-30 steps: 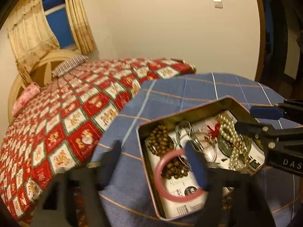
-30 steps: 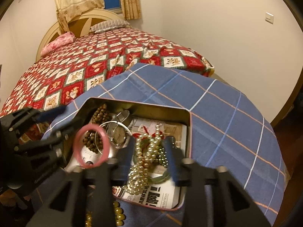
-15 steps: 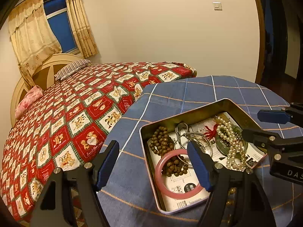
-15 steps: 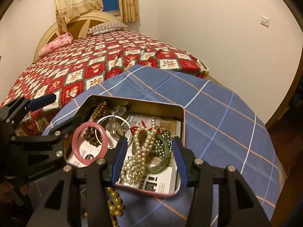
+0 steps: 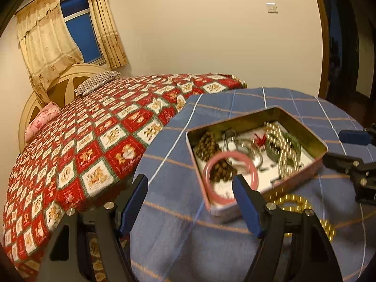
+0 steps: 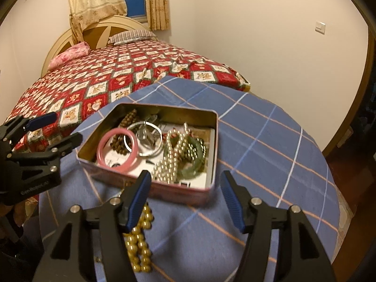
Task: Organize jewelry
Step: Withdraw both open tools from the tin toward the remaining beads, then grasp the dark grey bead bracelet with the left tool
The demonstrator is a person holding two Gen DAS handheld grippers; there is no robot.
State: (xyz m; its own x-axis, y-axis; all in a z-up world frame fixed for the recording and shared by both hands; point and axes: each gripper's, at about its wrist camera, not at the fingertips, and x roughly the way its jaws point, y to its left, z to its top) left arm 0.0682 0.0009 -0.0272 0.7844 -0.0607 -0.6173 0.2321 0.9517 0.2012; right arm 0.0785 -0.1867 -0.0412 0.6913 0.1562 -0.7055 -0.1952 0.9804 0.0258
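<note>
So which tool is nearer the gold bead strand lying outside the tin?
Right. The right tool hovers open with the gold bead strand just under its left finger; the left tool, also open, sits off past the tin's pink-bangle corner.

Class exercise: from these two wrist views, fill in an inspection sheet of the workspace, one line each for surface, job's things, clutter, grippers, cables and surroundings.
Surface: round table under a blue checked cloth.
Job's things: open tin holds a pink bangle, brown beads, a silver bangle, a pearl strand and a green bangle; gold beads lie on the cloth outside.
Clutter: nothing seen.
Grippers: left gripper and right gripper empty, jaws apart, both short of the tin.
Cables: nothing seen.
Surroundings: bed with red quilt, curtained window, wall switch.
</note>
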